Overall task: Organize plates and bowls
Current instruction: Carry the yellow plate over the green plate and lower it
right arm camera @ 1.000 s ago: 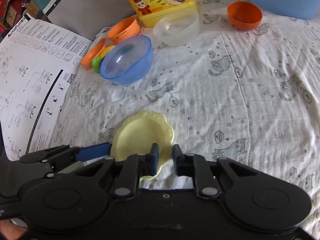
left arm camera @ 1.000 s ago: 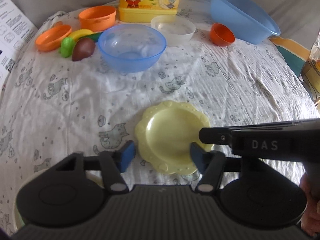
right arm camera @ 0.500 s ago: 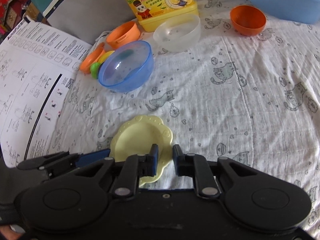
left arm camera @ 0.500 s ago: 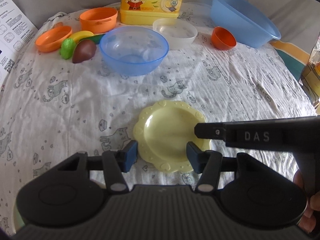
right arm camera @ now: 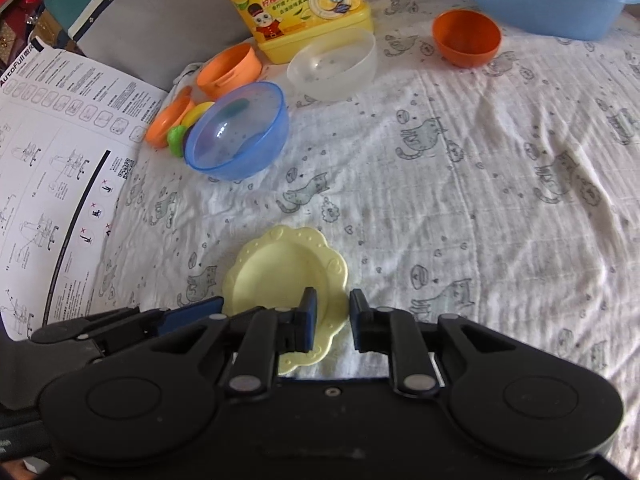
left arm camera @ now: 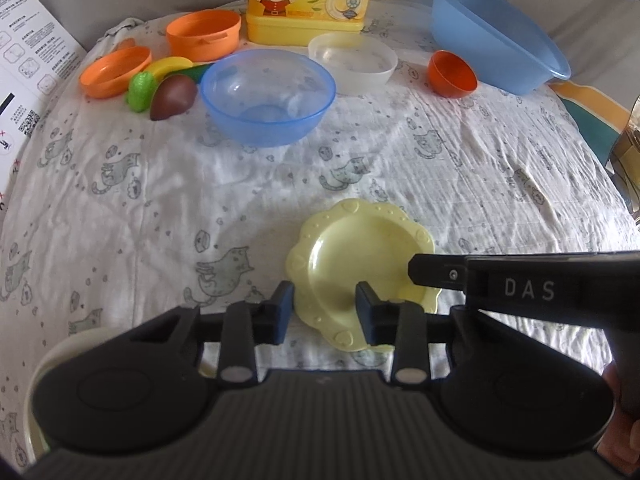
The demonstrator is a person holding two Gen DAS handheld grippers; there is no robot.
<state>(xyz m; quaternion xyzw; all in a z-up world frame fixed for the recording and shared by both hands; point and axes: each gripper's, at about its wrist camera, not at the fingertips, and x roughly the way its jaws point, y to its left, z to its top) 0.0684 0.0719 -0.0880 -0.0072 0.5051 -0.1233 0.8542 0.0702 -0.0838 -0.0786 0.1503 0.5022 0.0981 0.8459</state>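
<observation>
A pale yellow scalloped plate lies flat on the cat-print cloth; it also shows in the right wrist view. My left gripper is open, its fingers straddling the plate's near left rim. My right gripper stands narrowly open over the plate's near right rim; I cannot tell whether it touches. Its body crosses the left wrist view on the right. A blue bowl, a clear bowl, a small orange bowl and a large blue basin stand further back.
A yellow detergent jug stands at the back. An orange cup, an orange lid and toy fruit lie at the back left. A printed instruction sheet lies at the left edge.
Both grippers have drawn back a little from the far objects. The left jaws have narrowed around the plate's rim. The right jaws have opened slightly.
</observation>
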